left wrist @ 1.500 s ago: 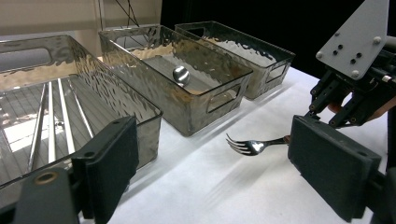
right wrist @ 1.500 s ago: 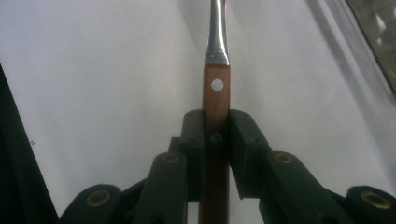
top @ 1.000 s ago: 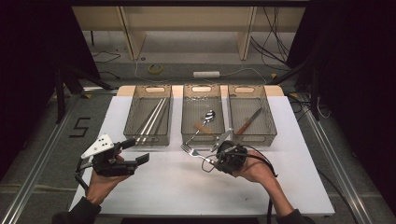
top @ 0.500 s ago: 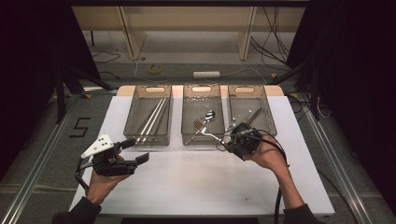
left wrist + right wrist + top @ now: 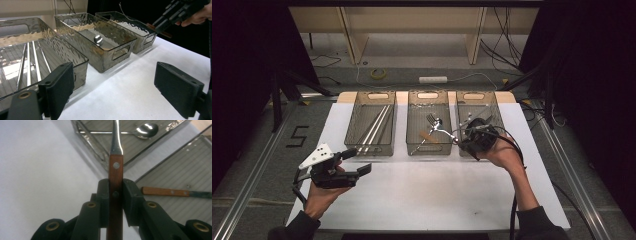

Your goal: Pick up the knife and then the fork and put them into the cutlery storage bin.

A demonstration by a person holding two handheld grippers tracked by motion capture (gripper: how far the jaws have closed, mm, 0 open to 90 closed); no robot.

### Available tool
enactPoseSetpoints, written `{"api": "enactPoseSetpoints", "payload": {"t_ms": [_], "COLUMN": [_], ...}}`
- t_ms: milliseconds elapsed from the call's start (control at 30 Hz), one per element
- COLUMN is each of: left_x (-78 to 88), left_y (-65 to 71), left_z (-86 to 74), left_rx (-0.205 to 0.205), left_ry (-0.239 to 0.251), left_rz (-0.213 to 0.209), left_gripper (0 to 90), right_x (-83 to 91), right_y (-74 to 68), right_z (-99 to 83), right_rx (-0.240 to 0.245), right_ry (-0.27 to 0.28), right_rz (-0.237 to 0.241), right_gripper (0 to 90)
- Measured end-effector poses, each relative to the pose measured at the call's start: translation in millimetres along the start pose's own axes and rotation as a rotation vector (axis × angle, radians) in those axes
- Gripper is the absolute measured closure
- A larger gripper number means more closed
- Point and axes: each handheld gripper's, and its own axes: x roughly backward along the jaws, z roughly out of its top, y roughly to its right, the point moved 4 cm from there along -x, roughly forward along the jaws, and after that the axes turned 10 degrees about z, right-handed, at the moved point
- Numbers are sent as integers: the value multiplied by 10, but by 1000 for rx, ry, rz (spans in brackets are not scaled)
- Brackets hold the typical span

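Right tool [image 5: 115,195] clamped the wooden-handled fork [image 5: 435,125] above the middle bin [image 5: 428,148].
Held far back, it might have pivoted, clipping the bin's rim; left tool [image 5: 354,161] gaped empty.

Table [image 5: 427,200] brightly lit, surroundings dark; glare on bins [image 5: 100,42]; right gripper view soft, blurred.

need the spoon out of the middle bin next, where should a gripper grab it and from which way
Grip the spoon on its thin handle rather than the rounded bowl. It lies flat on the floor of the middle bin, whose walls block the sides, so probably come from above, jaws across the handle.
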Motion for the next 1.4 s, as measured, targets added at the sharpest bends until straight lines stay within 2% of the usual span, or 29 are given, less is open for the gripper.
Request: {"api": "enactPoseSetpoints", "payload": {"t_ms": [367, 400, 767, 1067, 1400], "left_x": [-1, -2, -2, -1, 2], "left_y": [-3, -3, -3, -8, -2], "left_z": [0, -1, 0, 1, 3], "left_rx": [-3, -3, -2, -1, 1], "left_ry": [0, -2, 0, 1, 4], "left_rz": [0, 0, 0, 0, -1], "left_gripper": [160, 160, 160, 160, 160], "right_x": [97, 102, 147, 118, 19], "right_y": [237, 252, 535, 801, 994], "right_z": [55, 54, 97, 124, 110], "right_rx": [-47, -64, -124, -201, -285], "right_ry": [21, 17, 27, 21, 28], "right_rz": [-25, -30, -59, -83, -100], "right_gripper": [773, 773, 773, 773, 773]}}
